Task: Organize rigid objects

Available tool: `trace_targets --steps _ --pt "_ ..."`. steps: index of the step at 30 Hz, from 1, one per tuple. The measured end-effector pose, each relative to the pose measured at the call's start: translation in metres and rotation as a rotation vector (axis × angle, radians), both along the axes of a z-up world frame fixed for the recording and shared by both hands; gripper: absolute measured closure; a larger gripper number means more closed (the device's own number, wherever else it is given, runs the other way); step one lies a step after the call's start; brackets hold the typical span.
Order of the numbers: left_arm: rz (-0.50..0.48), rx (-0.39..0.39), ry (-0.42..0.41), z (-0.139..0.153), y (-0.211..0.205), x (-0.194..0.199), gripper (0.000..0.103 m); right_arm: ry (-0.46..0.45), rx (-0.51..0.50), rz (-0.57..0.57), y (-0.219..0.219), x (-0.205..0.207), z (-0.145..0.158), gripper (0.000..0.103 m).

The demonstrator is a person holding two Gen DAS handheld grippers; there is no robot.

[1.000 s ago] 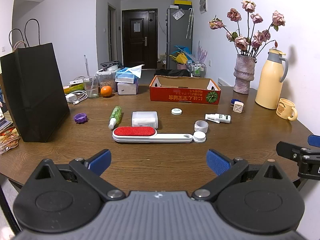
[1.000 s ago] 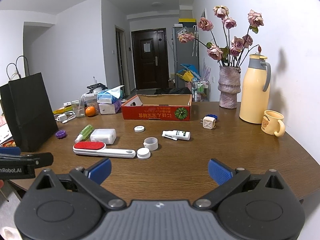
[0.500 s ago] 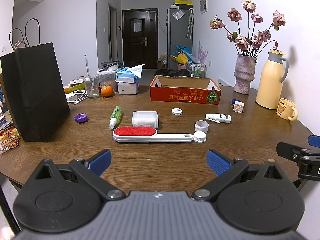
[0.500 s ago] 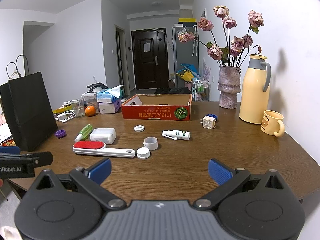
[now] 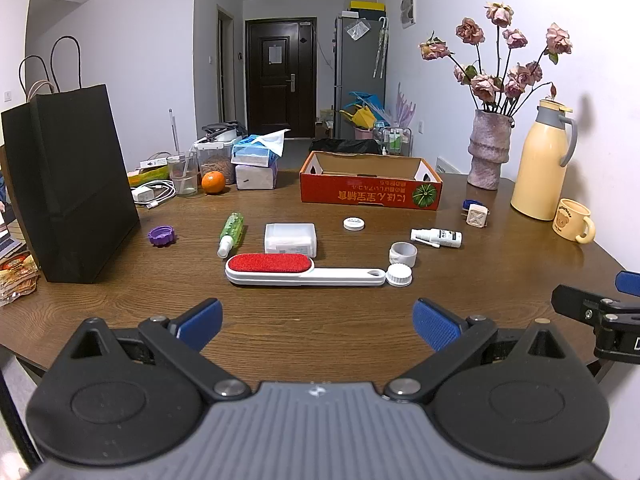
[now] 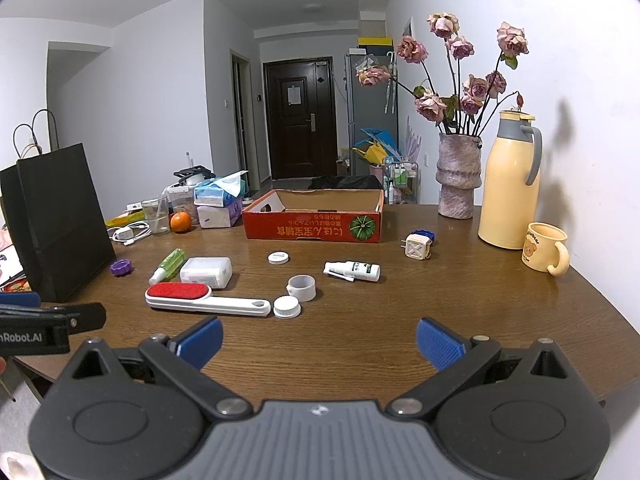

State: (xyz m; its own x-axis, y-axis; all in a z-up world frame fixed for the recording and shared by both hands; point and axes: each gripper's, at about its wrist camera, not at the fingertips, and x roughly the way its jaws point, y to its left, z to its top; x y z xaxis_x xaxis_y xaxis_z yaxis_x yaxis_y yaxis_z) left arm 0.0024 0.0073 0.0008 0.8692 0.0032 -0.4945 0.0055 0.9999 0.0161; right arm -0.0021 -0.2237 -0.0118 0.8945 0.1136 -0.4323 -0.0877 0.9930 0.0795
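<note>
Wooden table [image 5: 320, 320] fills both views. Left gripper [image 5: 318, 318] and right gripper [image 6: 319, 338] hover spread wide, holding nothing. Behind them, an orange cardboard box [image 5: 370, 194] looks empty; a lint brush [image 5: 296, 270], white case [image 5: 290, 239] and spray bottle [image 5: 438, 237] lie loose.

Wooden table [image 5: 320, 320]: lint brush [image 5: 296, 270], cardboard box [image 5: 370, 196], mug [image 5: 574, 220].
</note>
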Motion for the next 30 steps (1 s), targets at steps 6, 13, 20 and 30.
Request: trace_targets --steps 6,13,20,30 --pt "0.000 -0.003 0.000 0.000 0.000 0.000 0.000 0.000 -0.001 0.000 0.000 0.000 0.000 0.000" --pt "0.009 -0.004 0.004 0.004 0.001 0.003 0.000 0.001 -0.007 0.006 0.002 0.002 0.003 0.000" --pt "0.030 -0.017 0.015 -0.001 0.006 0.019 0.000 0.016 -0.017 0.014 0.009 0.016 -0.001 0.000" --pt "0.043 -0.024 0.035 -0.011 0.016 0.043 0.000 0.048 -0.020 0.025 0.019 0.039 -0.011 0.000"
